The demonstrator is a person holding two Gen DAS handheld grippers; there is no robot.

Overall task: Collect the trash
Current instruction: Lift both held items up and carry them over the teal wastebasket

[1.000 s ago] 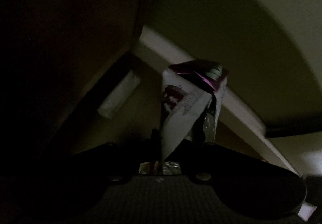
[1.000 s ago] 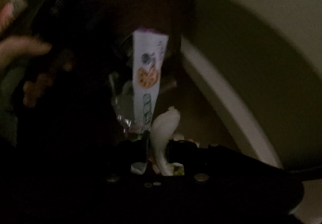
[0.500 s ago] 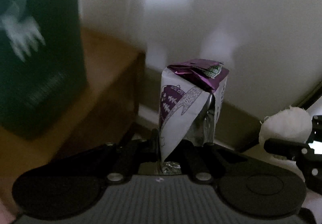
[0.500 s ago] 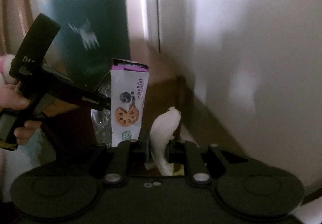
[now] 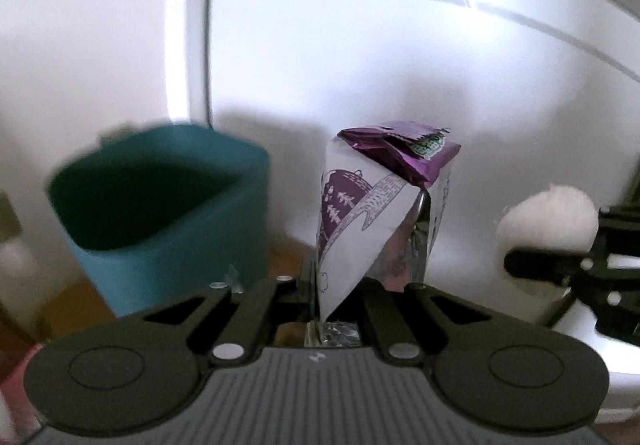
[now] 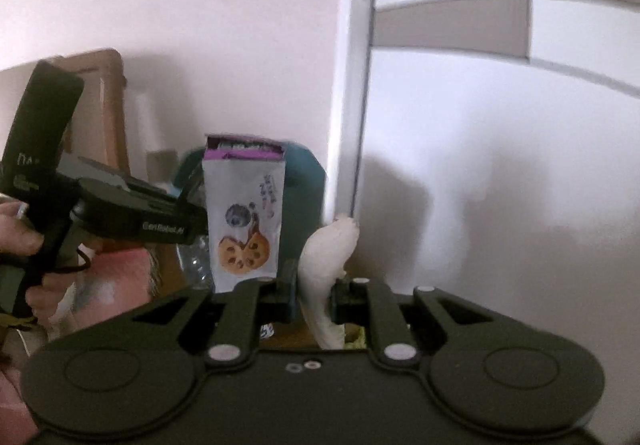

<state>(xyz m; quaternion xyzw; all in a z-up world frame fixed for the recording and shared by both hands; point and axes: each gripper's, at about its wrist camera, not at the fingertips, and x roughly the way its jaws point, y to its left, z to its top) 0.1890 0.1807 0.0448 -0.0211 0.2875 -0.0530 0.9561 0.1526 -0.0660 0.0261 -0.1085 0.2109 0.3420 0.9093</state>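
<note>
My left gripper (image 5: 338, 285) is shut on a purple and white snack wrapper (image 5: 360, 221), held upright. A teal bin (image 5: 160, 213) stands open to its left, close by and lower. My right gripper (image 6: 314, 289) is shut on a crumpled white tissue (image 6: 326, 257). In the right wrist view the left gripper (image 6: 198, 223) holds the wrapper (image 6: 244, 221) in front of the teal bin (image 6: 304, 181). In the left wrist view the tissue (image 5: 548, 221) and the right gripper (image 5: 528, 265) show at the right.
A white wall and a door frame (image 6: 352, 85) rise behind the bin. A wooden chair back (image 6: 108, 105) stands at the left. The person's hand (image 6: 20, 233) grips the left tool. Wooden floor (image 5: 80, 297) lies beside the bin.
Both grippers have risen from a dark low spot into the light and swung toward the teal bin, which now shows its open top. Both still hold their trash.
</note>
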